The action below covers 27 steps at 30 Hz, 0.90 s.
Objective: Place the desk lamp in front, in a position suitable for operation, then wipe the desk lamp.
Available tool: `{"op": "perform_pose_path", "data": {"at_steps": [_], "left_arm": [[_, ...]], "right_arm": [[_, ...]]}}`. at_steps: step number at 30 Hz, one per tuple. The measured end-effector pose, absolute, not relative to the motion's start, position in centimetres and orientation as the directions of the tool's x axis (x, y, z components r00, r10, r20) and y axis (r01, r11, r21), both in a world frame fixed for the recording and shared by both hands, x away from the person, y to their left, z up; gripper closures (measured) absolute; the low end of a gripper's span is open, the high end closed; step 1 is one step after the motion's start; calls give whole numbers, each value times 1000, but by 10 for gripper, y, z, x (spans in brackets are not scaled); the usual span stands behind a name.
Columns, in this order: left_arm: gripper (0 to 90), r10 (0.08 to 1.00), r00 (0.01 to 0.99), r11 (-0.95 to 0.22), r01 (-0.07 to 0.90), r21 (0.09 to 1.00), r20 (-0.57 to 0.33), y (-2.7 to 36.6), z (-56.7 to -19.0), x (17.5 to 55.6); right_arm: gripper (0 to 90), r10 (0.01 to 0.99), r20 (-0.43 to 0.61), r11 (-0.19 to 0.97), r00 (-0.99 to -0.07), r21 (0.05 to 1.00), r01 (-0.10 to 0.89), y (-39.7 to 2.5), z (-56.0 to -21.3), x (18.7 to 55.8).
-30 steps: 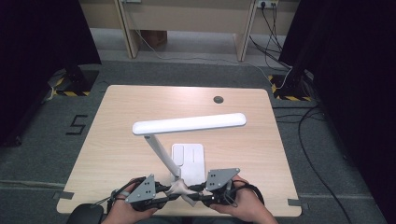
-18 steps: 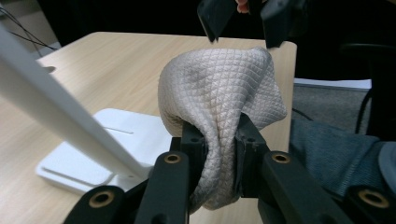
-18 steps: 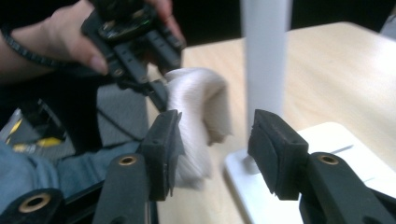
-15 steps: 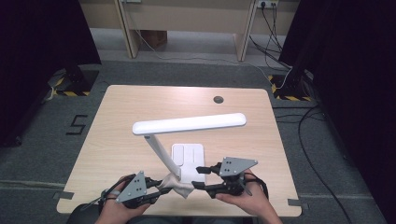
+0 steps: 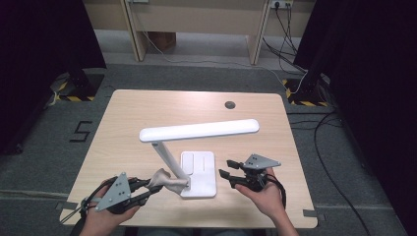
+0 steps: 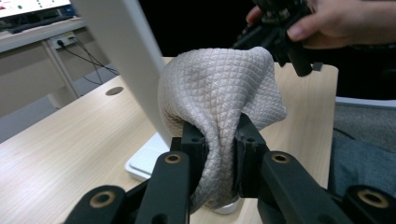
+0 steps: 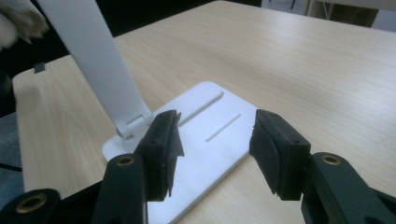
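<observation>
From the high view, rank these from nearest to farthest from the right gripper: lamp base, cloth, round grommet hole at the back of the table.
From the right gripper:
1. Lamp base, just to its left, nearly at the jaw tips.
2. Cloth, farther left past the base, clamped in the left gripper against the lamp's stem.
3. Grommet hole, far across the table near the back edge.

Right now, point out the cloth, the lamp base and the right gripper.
cloth [image 6: 219, 88], left gripper view, bunched top.
lamp base [image 5: 201, 169], high view, flat top.
right gripper [image 5: 225, 169], high view, between open jaw tips.

Even overhead light, dark room edges, soft shadows, near jaws blurred
</observation>
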<state>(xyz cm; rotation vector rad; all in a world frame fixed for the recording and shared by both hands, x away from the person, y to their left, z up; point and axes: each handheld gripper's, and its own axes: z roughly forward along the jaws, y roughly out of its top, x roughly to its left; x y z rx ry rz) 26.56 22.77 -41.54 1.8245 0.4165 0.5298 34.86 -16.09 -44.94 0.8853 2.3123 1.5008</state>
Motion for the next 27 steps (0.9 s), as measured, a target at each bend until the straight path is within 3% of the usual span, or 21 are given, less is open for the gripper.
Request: {"op": "perform_pose_path", "data": {"at_steps": [16,27], "left_arm": [[779,571,802,-272,-15,962,174,246,-399,262],[778,565,805,-243,-46,969,180,252,-386,260]], "right_arm": [[518,649,158,276,-744,862,425,-160,-477,364],[531,582,146,339,-800,851,402,-128,-492,372]]}}
